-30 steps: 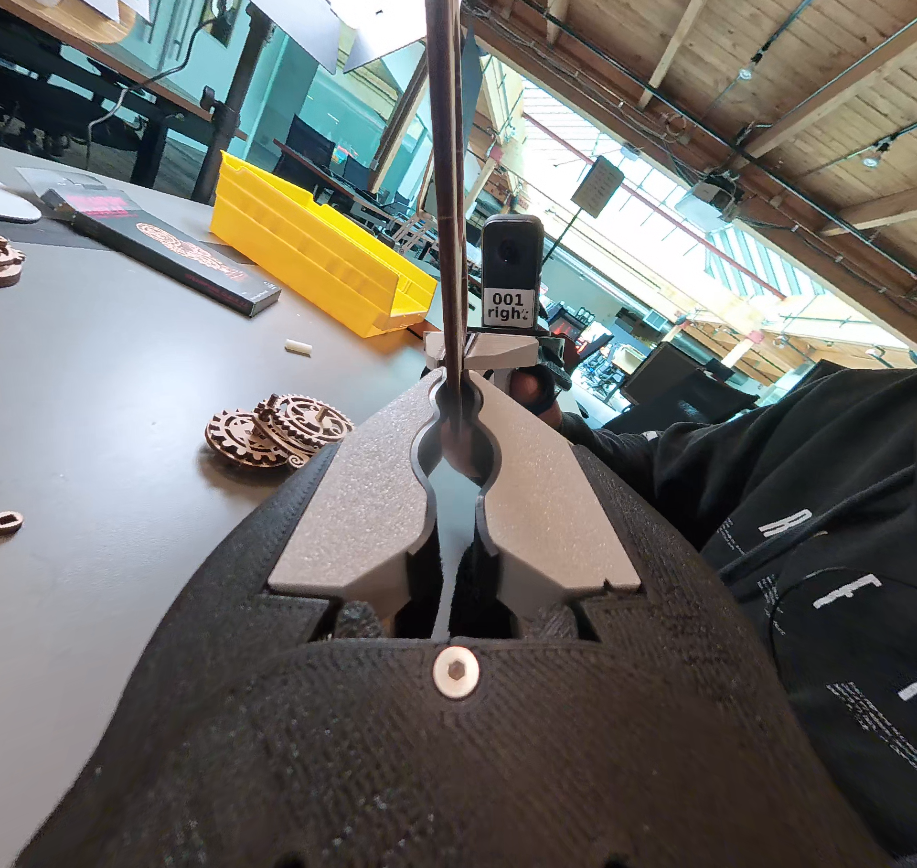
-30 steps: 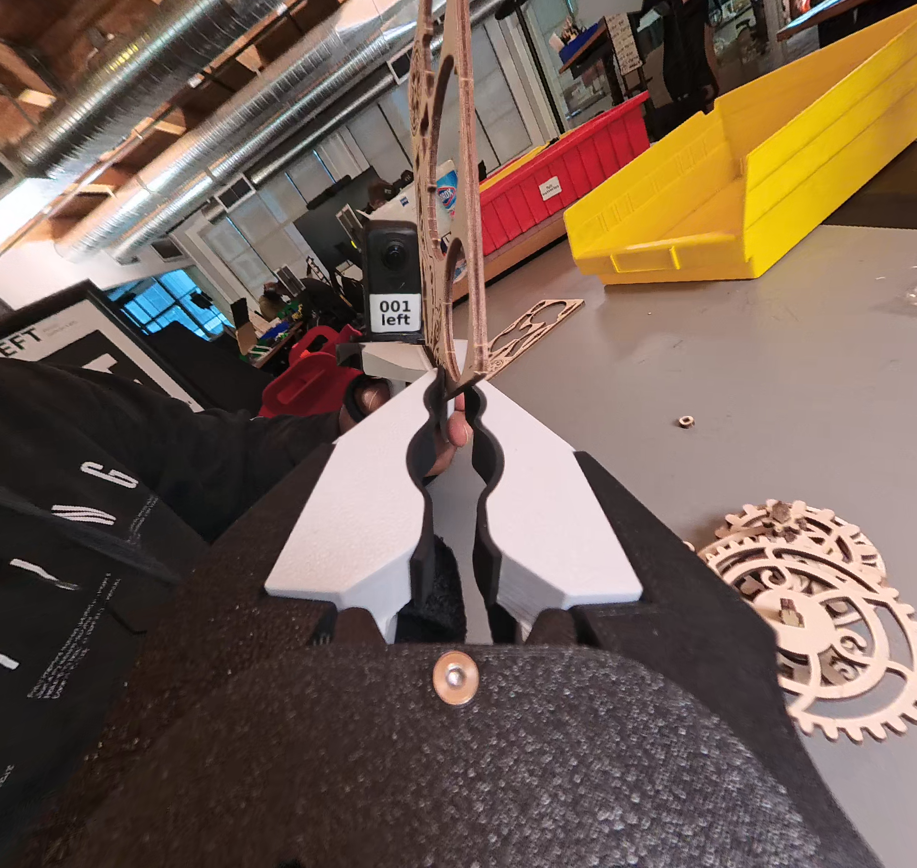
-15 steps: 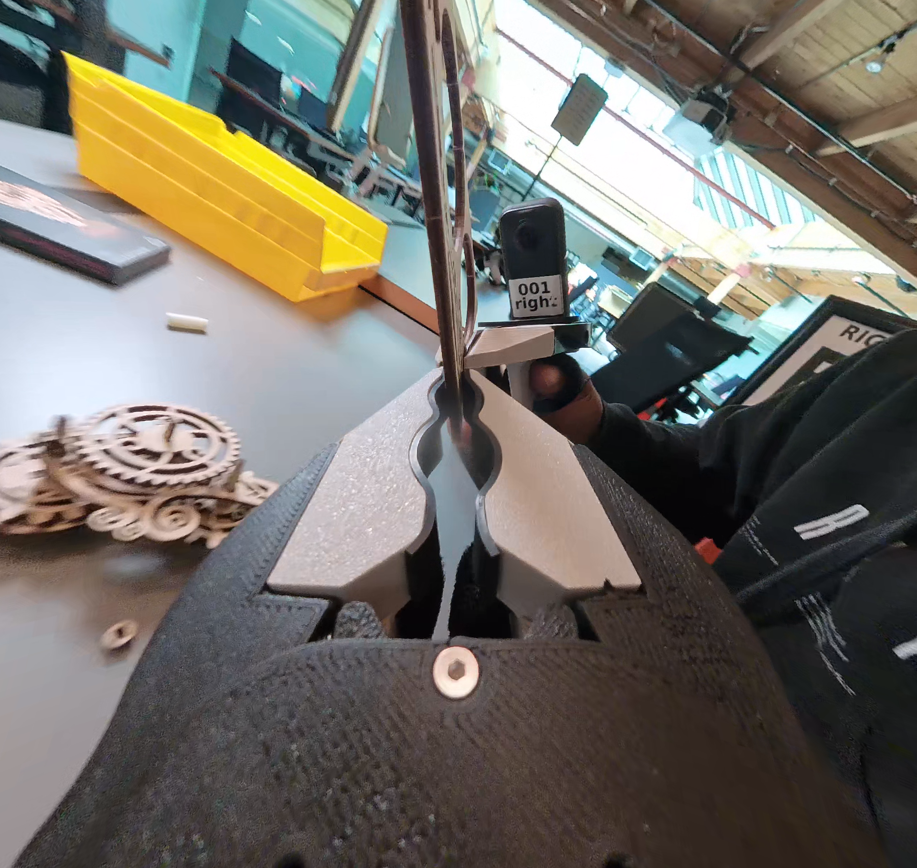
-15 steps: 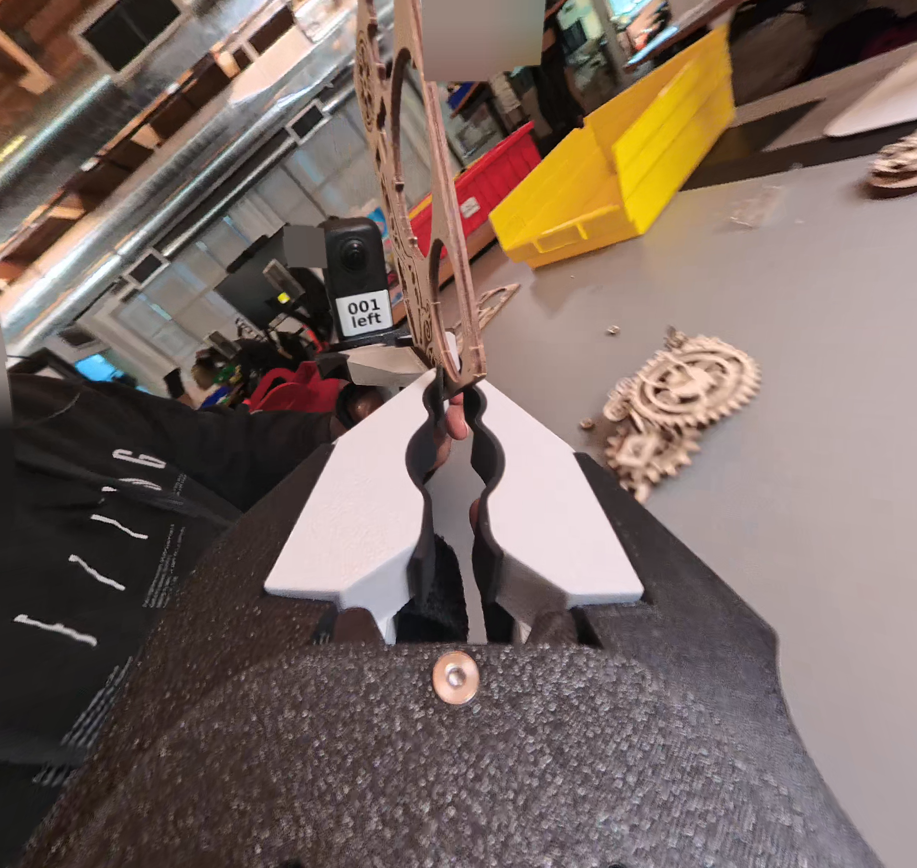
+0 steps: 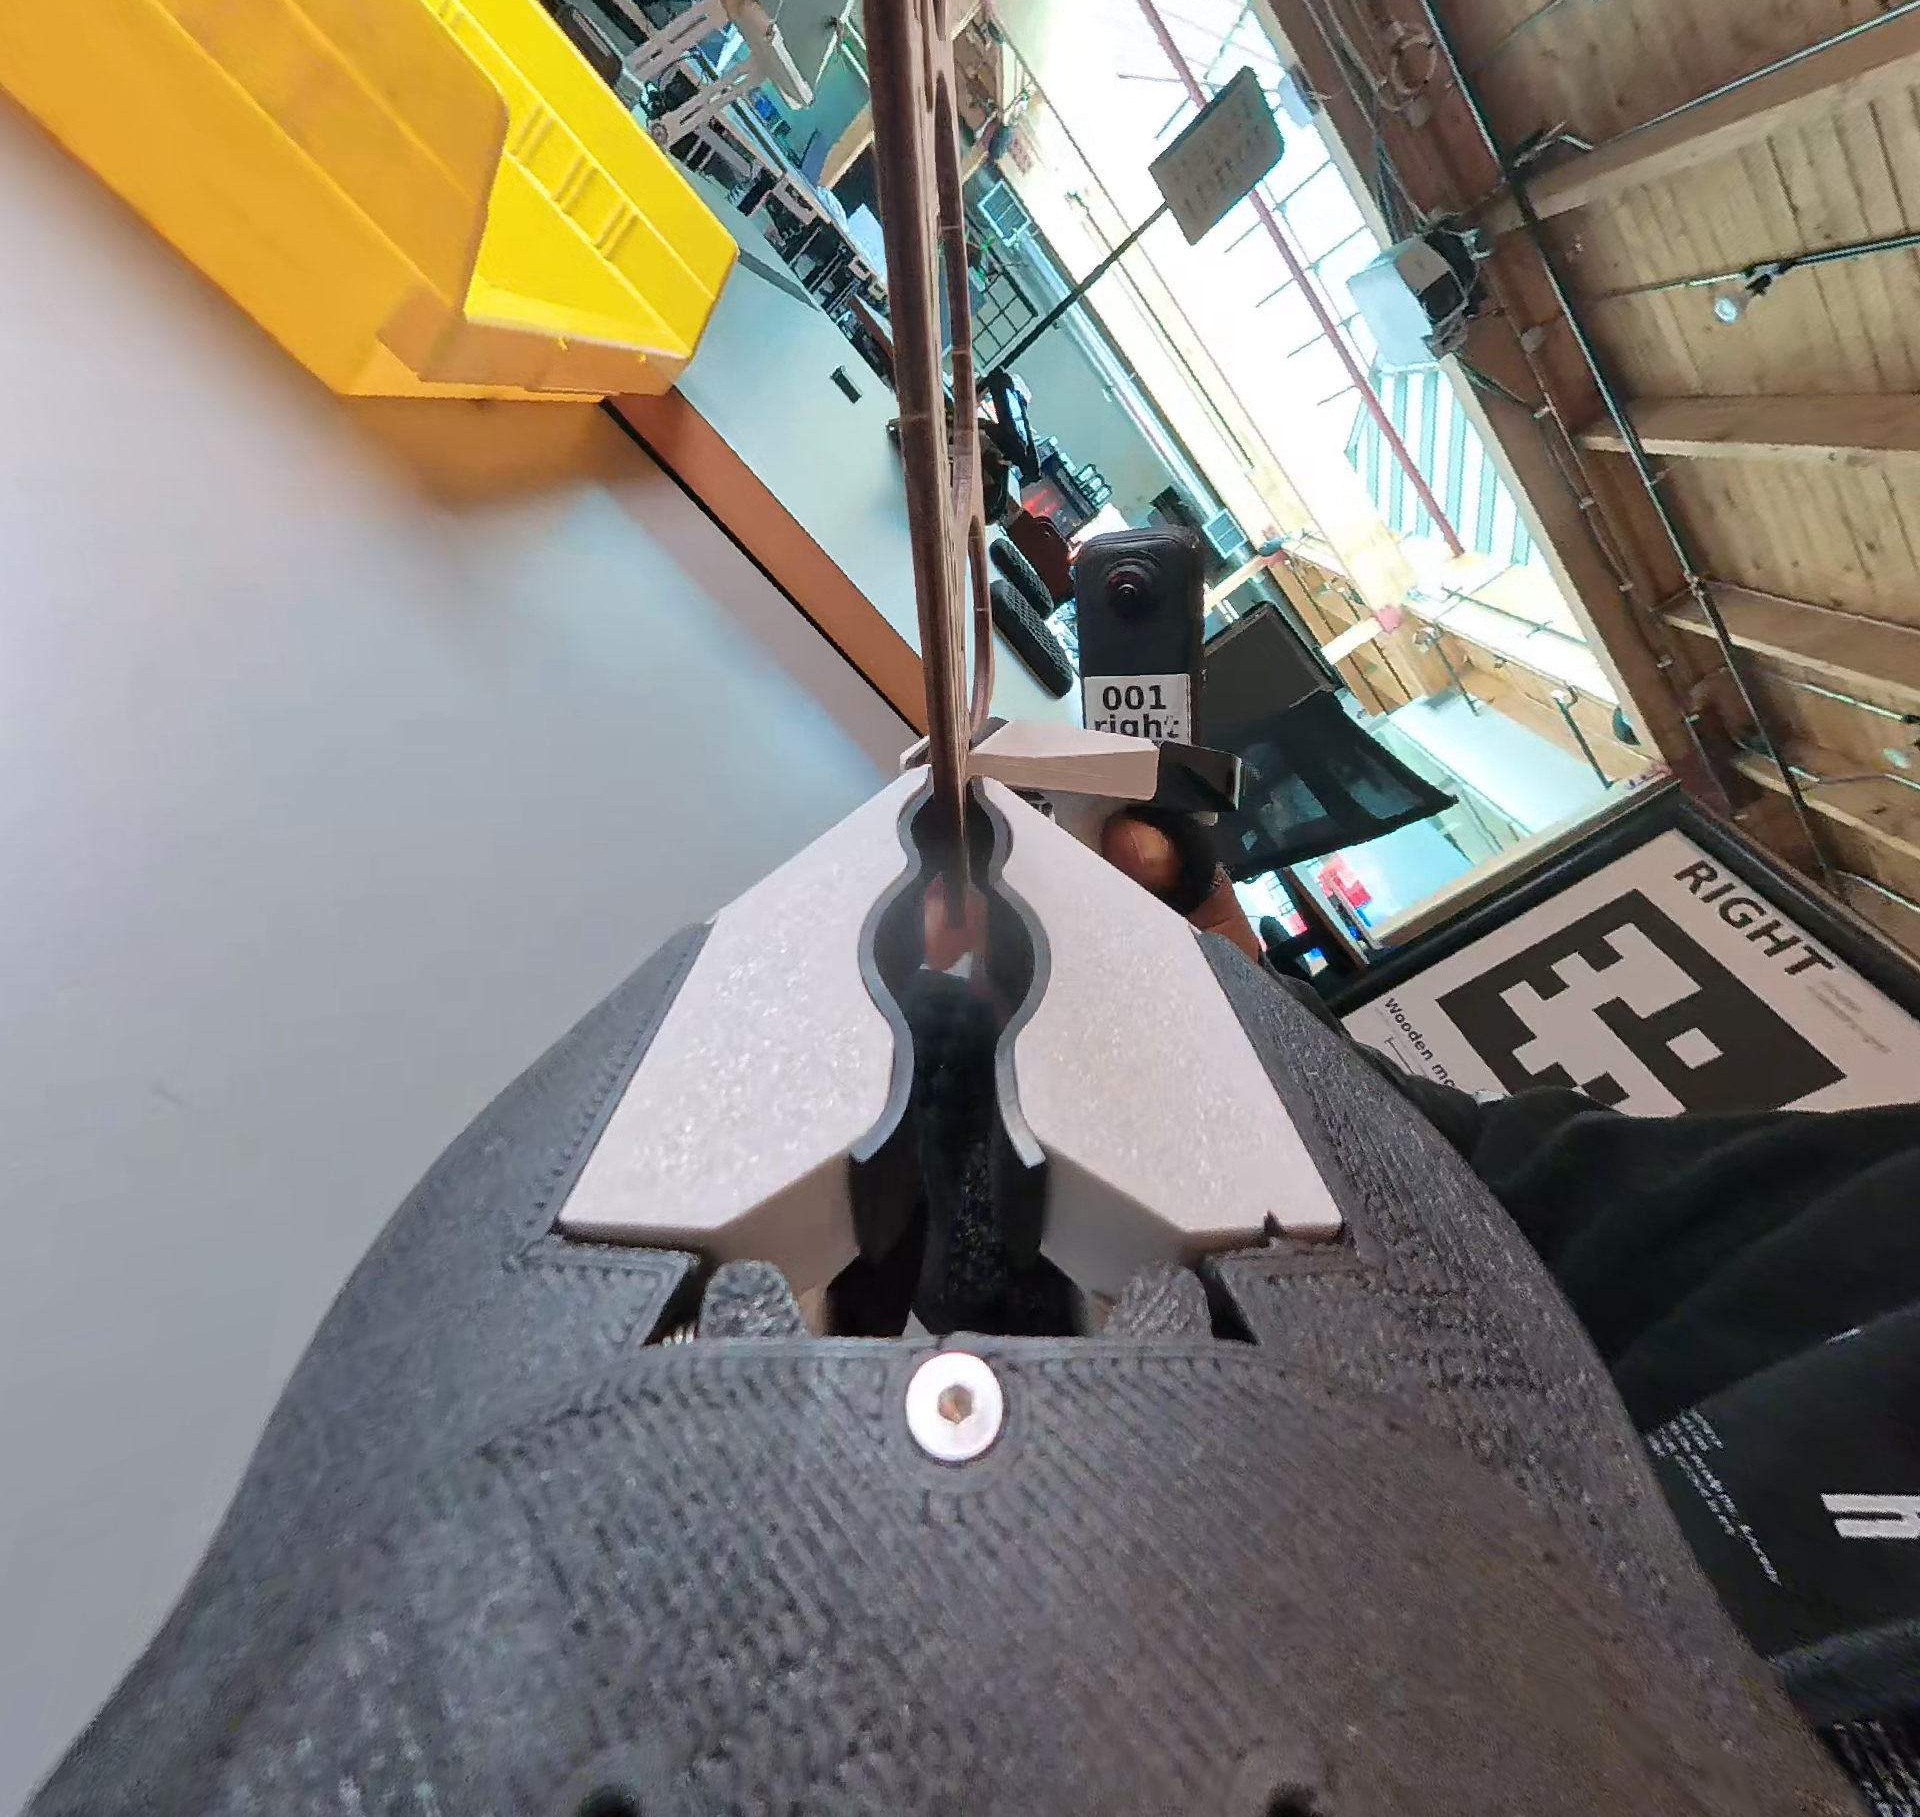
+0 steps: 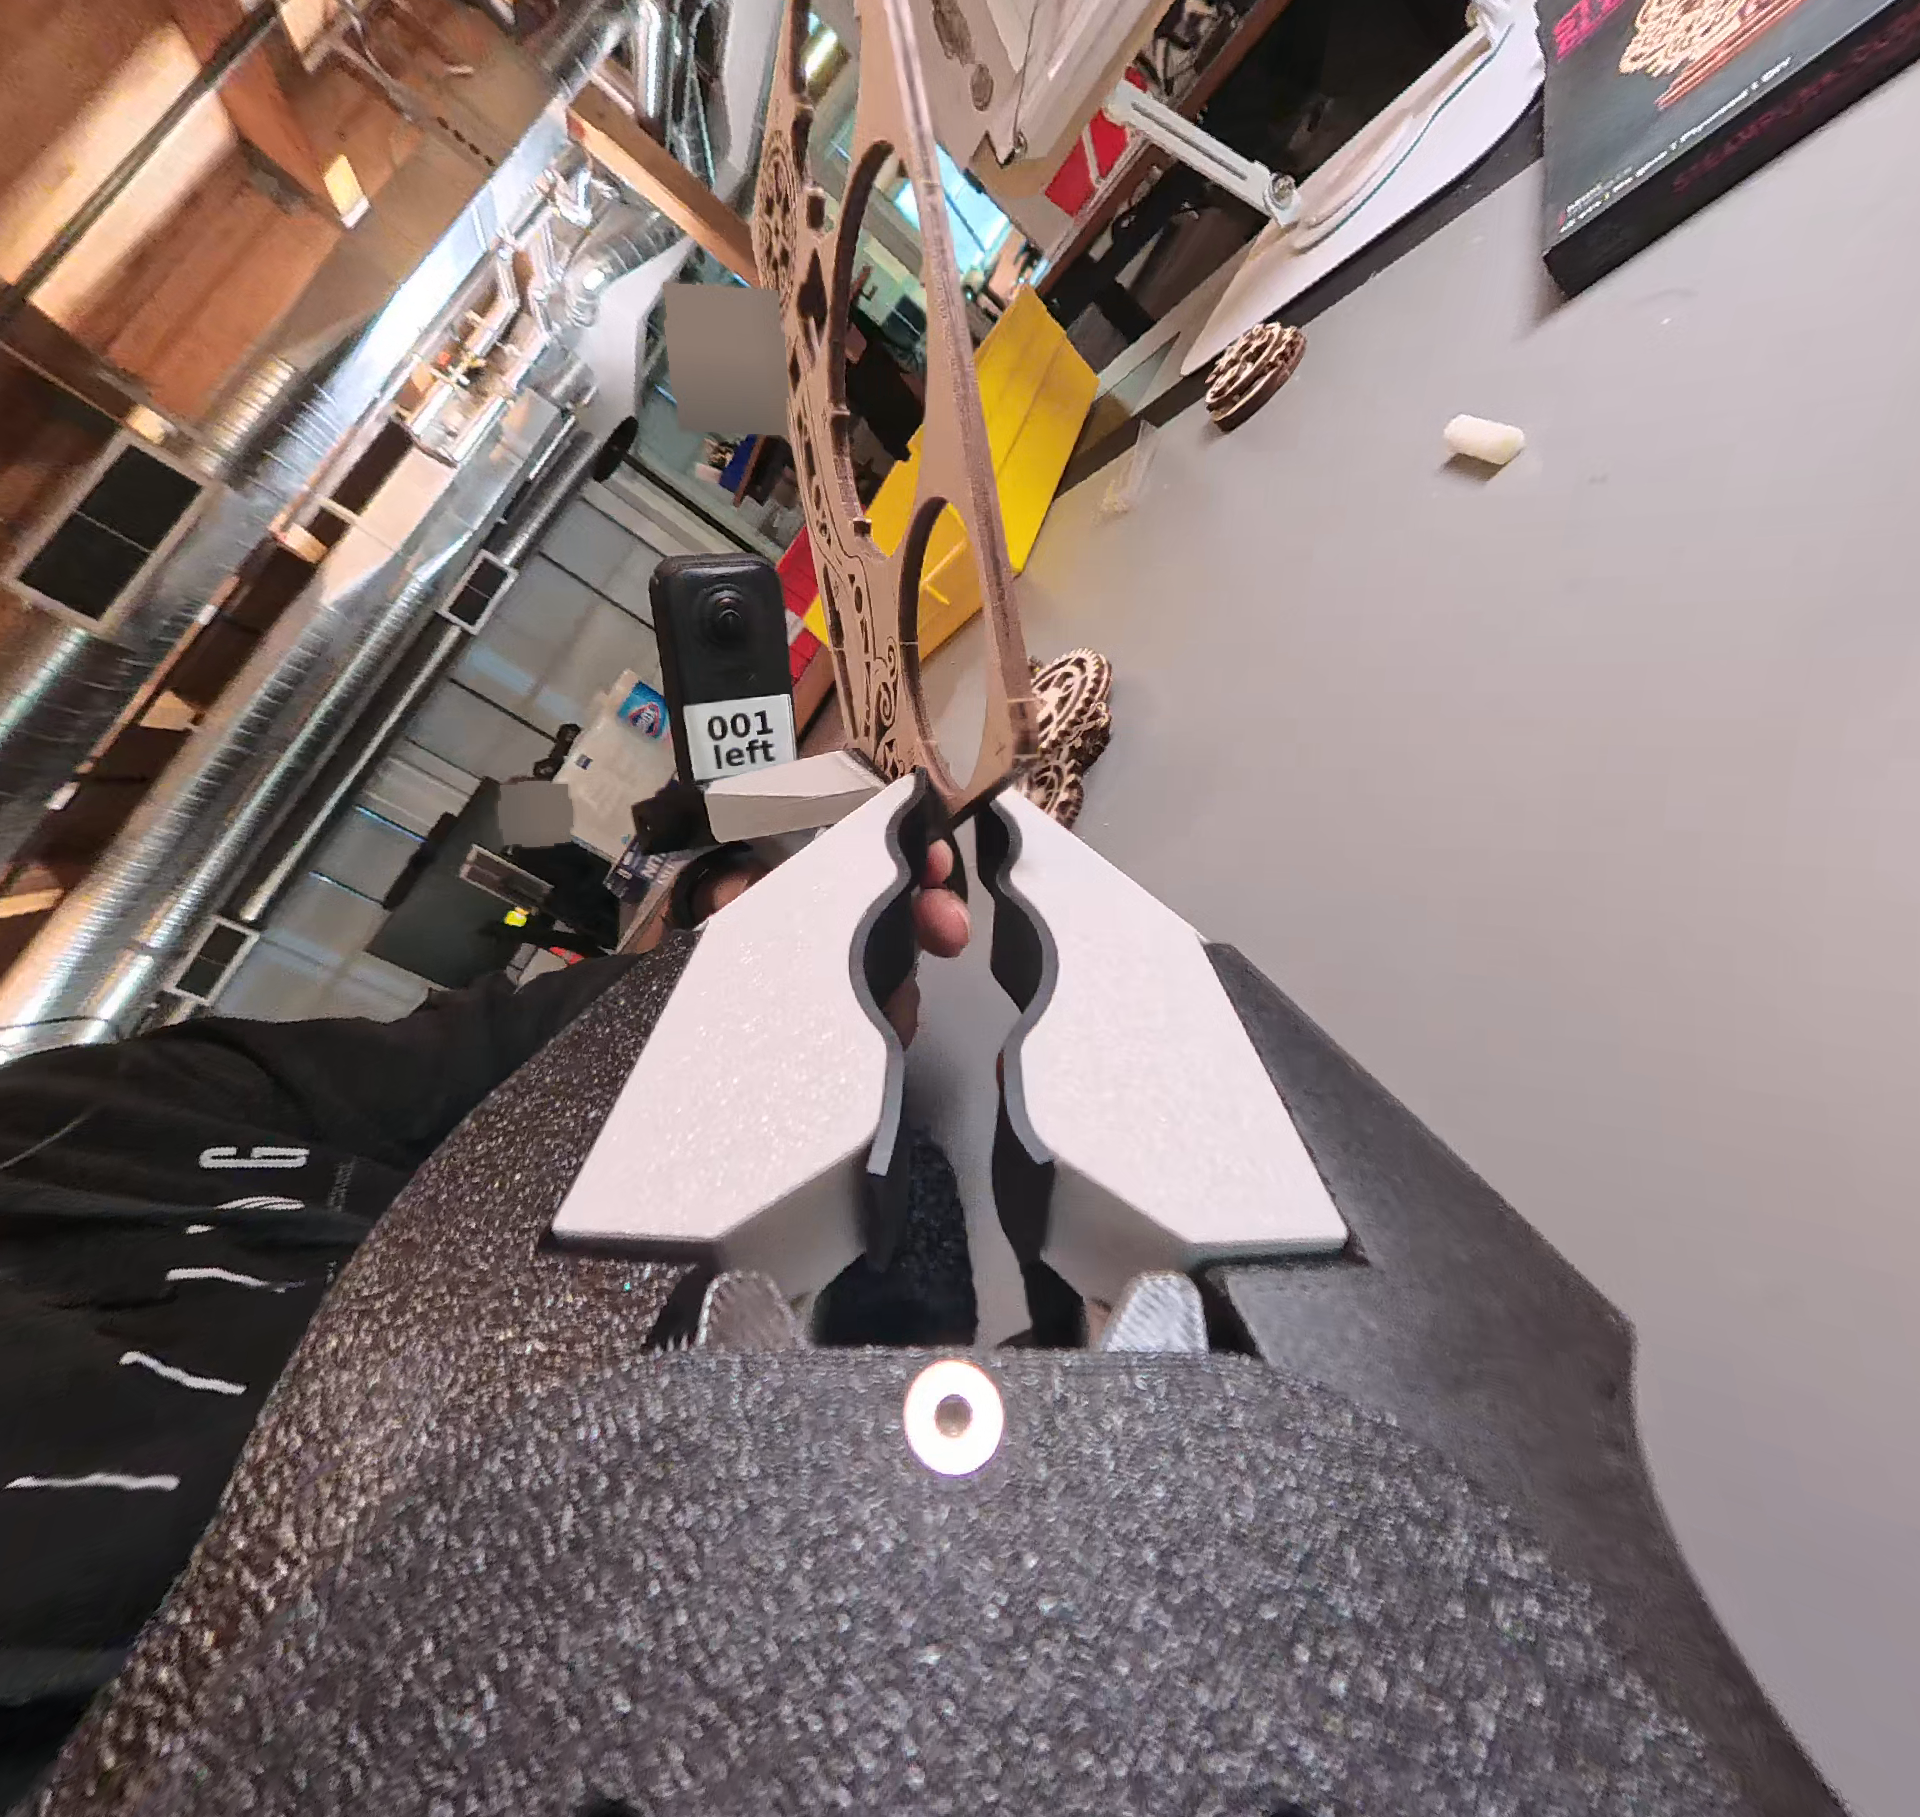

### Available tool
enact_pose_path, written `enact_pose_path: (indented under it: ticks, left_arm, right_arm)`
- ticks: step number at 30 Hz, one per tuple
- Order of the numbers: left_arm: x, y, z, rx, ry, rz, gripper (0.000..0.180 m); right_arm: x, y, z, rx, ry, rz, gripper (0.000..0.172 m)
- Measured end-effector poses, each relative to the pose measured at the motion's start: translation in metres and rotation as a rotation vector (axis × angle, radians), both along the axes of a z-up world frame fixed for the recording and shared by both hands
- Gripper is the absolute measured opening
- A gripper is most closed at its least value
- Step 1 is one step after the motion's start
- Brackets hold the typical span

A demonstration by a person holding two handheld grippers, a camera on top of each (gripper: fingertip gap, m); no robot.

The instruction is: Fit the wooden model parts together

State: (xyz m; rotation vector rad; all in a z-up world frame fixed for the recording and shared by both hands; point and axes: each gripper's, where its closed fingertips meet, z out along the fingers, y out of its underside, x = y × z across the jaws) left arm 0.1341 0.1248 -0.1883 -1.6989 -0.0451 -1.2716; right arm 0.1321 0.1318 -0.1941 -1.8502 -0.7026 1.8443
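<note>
Both views had swung since the earlier frames: the gear assembly that lay to the left in the left wrist view was gone from that picture, and the yellow bin (image 5: pixel 343 167) had slid up into its far left corner, while in the right wrist view a dark box (image 6: pixel 1745 74) had come into sight at the far right.

Between the two tools stood the wooden sheet (image 6: pixel 904 479) — a thin laser-cut panel with round cut-outs, held on edge and rising out of the top of both pictures. The left gripper (image 5: pixel 951 817) was clenched on its lower edge, pads pressed against either face. The right gripper (image 6: pixel 951 801) pinched the rim of the sheet's lowest ring from the opposite side, its fingers (image 6: pixel 1101 998) closed on the wood. Each tool faced the other, tips close together.

On the grey bench (image 6: pixel 1558 936), a wooden gear assembly (image 6: pixel 1070 728) lay just beyond the sheet, a smaller gear piece (image 6: pixel 1252 370) farther off, and a small white peg (image 6: pixel 1484 437) — well apart from both — to the right.
</note>
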Motion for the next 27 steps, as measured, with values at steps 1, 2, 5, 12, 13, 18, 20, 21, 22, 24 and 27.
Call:
enact_pose_path:
  ticks: [1,2,5,12,13,18,20,21,22,24,27]
  left_arm:
    - [-0.001,0.001,-0.001,-0.009,-0.012,0.004,0.002]
    - [-0.002,0.002,-0.002,-0.013,-0.031,0.007,0.002]
    - [-0.010,0.005,-0.001,-0.027,-0.077,0.035,0.002]
    - [-0.024,0.006,0.004,-0.059,-0.206,0.029,0.002]
    - [-0.024,0.006,0.005,-0.064,-0.229,0.024,0.002]
    - [-0.026,0.004,0.016,-0.088,-0.366,-0.021,0.002]
    - [-0.026,0.000,0.020,-0.110,-0.432,-0.072,0.002]
    - [-0.025,-0.003,0.023,-0.117,-0.458,-0.097,0.002]
    - [-0.025,-0.005,0.024,-0.118,-0.479,-0.107,0.002]
    - [-0.025,-0.006,0.025,-0.118,-0.505,-0.103,0.002]
    - [-0.028,-0.005,0.023,-0.126,-0.530,-0.103,0.002]
  right_arm:
    - [-0.001,0.001,-0.001,-0.001,-0.003,-0.009,0.007]
    - [-0.002,0.003,-0.001,-0.001,-0.003,-0.016,0.008]
    - [-0.006,0.006,-0.002,-0.009,-0.010,-0.014,0.014]
    - [-0.010,0.004,-0.004,0.187,-0.072,0.009,0.022]
    - [-0.012,0.002,-0.002,0.237,-0.068,0.013,0.021]
    - [-0.017,0.001,0.014,0.548,-0.004,-0.046,0.011]
    - [-0.017,0.005,0.017,0.691,-0.016,-0.085,0.008]
    - [-0.017,0.009,0.019,0.771,-0.029,-0.113,0.007]
    - [-0.018,0.008,0.022,0.837,-0.025,-0.120,0.007]
    - [-0.021,0.003,0.025,0.915,-0.021,-0.117,0.005]
    - [-0.025,0.004,0.020,0.978,-0.051,-0.145,0.011]
